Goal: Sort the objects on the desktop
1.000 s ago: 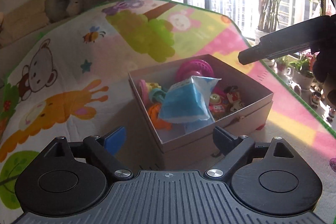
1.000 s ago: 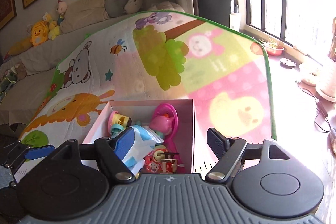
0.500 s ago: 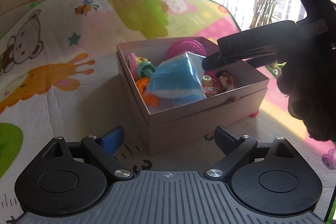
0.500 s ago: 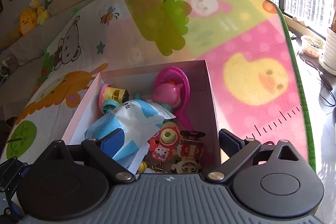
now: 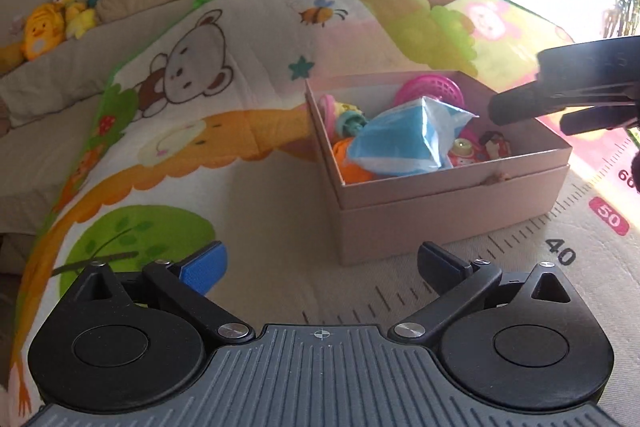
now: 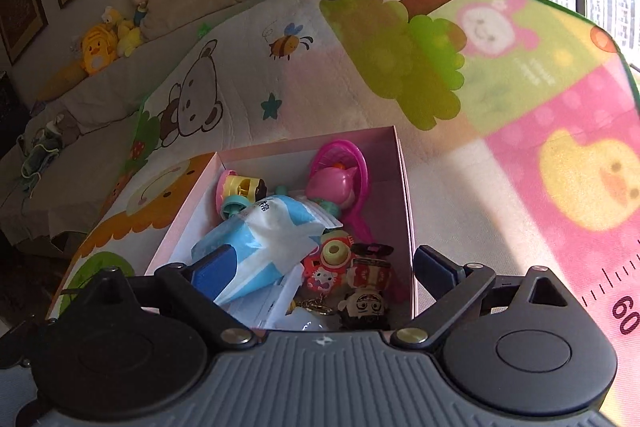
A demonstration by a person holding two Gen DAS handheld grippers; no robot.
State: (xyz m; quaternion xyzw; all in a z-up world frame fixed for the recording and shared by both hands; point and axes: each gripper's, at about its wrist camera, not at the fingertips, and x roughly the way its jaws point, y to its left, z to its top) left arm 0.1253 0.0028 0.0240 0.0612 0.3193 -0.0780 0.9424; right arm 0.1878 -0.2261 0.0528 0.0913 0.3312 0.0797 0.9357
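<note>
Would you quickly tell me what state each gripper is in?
Left gripper: open, just widened, empty.
Right gripper: open, just widened, holding nothing, over the box.
</note>
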